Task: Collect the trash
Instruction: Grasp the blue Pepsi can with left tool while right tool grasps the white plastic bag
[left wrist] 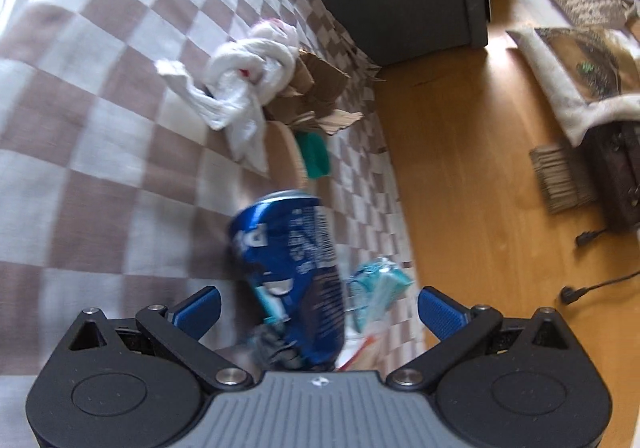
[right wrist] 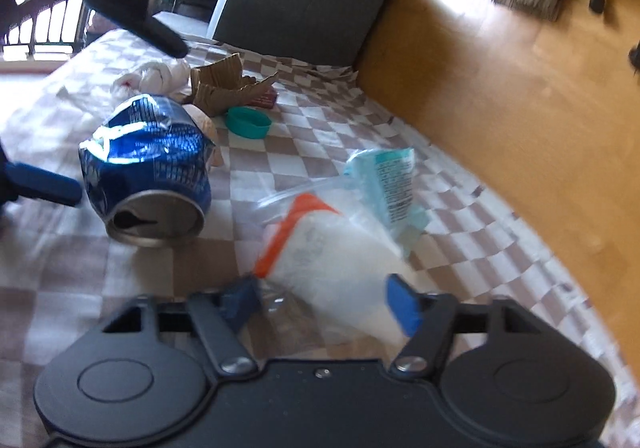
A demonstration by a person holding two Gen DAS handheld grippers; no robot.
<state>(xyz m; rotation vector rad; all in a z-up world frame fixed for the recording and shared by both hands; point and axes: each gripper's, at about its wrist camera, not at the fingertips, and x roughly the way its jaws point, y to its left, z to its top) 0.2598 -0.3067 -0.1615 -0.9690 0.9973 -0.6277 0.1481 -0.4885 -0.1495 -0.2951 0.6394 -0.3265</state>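
Gleaming with glossy blue metal, dented: the can [right wrist: 148, 163]. Lying matt and woven, the checked cloth [left wrist: 80, 167]; shining smooth, the wooden floor [left wrist: 480, 167]. Showing rough corrugated cardboard scraps [right wrist: 228, 87], a clear plastic bag [right wrist: 332, 244], crumpled soft tissue [left wrist: 248, 75].

On the checkered cloth [right wrist: 328, 127] lie one crushed blue can [right wrist: 148, 163], one teal lid [right wrist: 248, 122], one knotted white plastic bag [left wrist: 248, 75], one torn cardboard piece [right wrist: 228, 87], one light-blue wrapper [right wrist: 390, 183] and one orange-striped clear bag [right wrist: 320, 248].
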